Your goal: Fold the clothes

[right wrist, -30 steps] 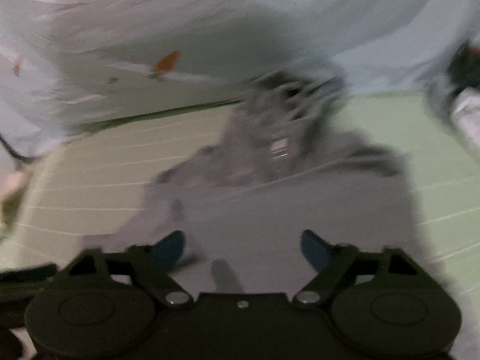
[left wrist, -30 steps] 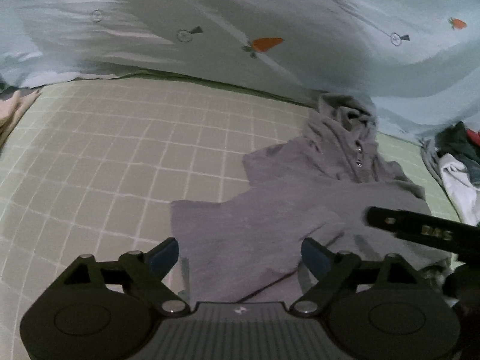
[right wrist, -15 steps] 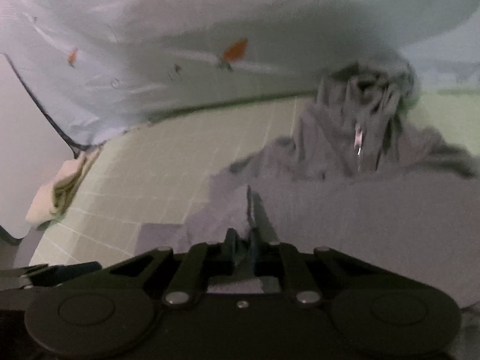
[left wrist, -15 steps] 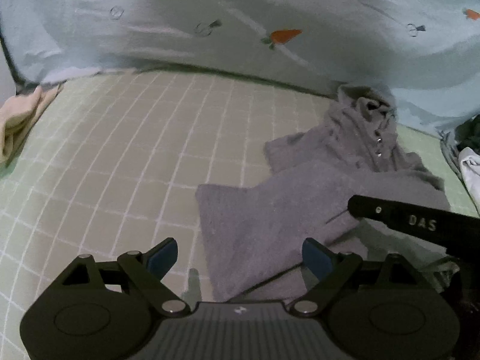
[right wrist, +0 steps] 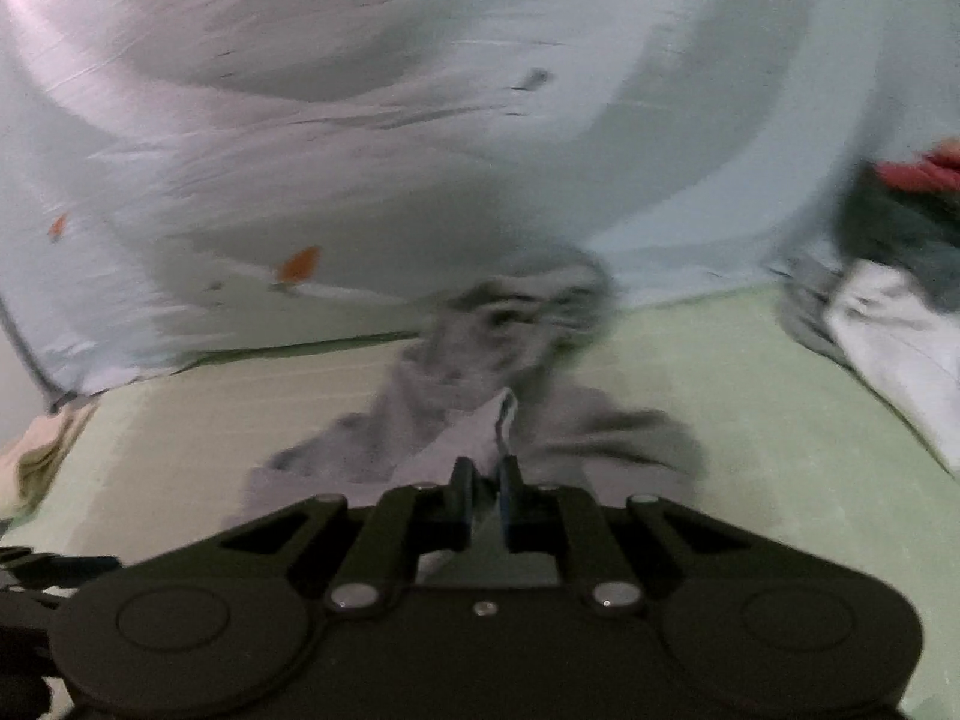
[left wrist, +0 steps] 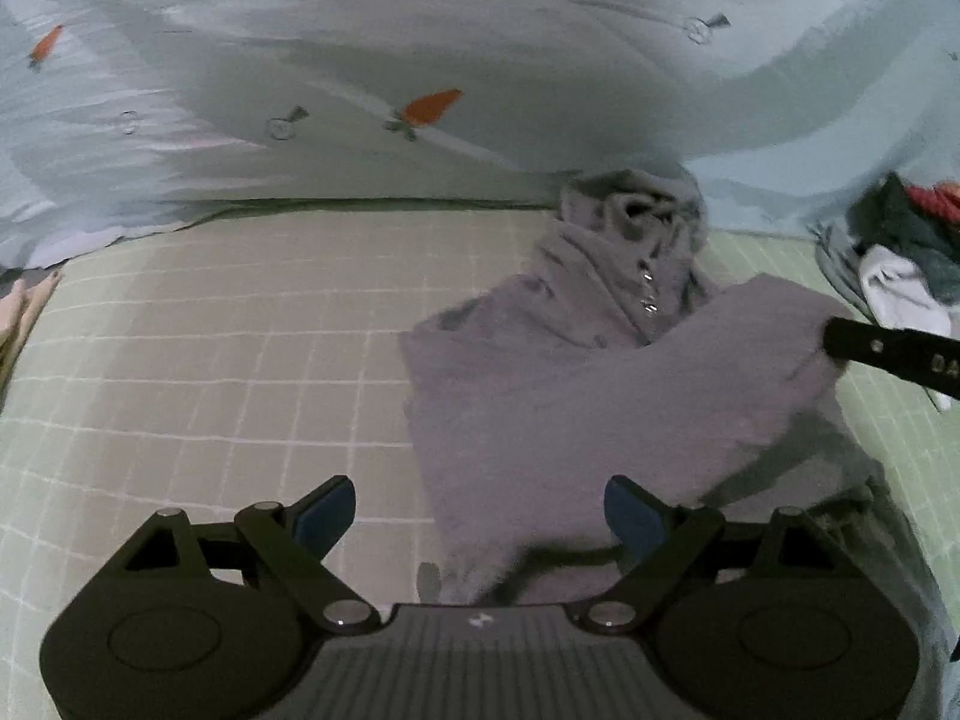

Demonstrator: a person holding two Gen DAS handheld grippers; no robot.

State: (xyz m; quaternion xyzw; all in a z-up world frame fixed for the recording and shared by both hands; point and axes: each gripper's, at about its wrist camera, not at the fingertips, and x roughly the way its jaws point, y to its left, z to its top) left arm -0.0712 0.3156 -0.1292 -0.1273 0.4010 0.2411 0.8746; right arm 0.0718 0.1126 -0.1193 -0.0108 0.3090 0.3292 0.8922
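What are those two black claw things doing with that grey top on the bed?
A person is folding a grey zip-neck fleece top on a pale green checked bedsheet. The right claw is shut on an edge of the top and lifts that part up over the rest. The left claw is open and holds nothing, hovering at the top's near edge. A pile of other clothes lies to the right.

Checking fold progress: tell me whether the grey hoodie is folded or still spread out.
Partly folded. The right gripper, shut on the grey hoodie, holds one flap lifted over its body; the hood remains bunched against the carrot-print quilt.
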